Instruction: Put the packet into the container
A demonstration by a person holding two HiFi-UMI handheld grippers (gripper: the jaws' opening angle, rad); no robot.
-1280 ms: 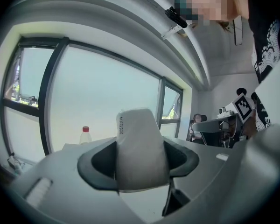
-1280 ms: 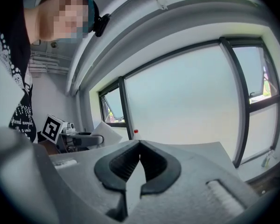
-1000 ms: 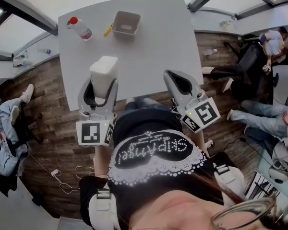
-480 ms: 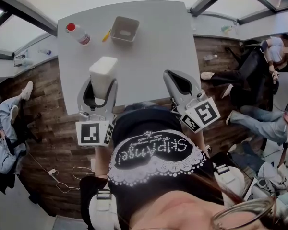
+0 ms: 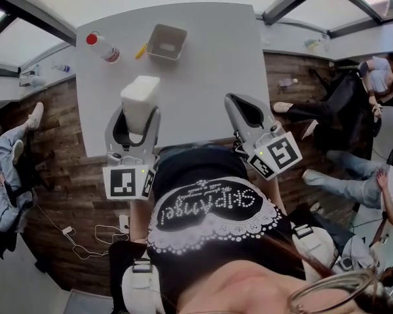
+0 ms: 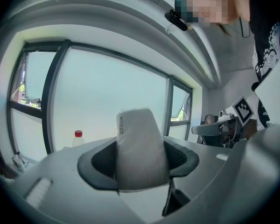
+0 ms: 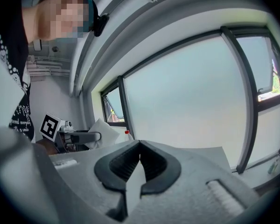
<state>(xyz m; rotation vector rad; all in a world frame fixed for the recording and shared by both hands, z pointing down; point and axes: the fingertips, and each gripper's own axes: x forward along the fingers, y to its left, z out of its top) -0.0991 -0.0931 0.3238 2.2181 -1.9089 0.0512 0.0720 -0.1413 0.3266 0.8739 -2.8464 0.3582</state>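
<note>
Left gripper view, packet (image 6: 139, 148) upright between fingers (image 6: 97, 166)

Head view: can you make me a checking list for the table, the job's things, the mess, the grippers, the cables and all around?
Surface: grey table, with things only at its far end.
Job's things: white packet held above the table's near part; open-topped grey container at the far end.
Clutter: red-capped bottle left of the container; small yellow item between them.
Grippers: left gripper shut on the packet; right gripper shut, nothing in it.
Cables: white cable loose on the floor, on the person's left.
Surroundings: wooden floor; seated people on both sides; big windows.
</note>
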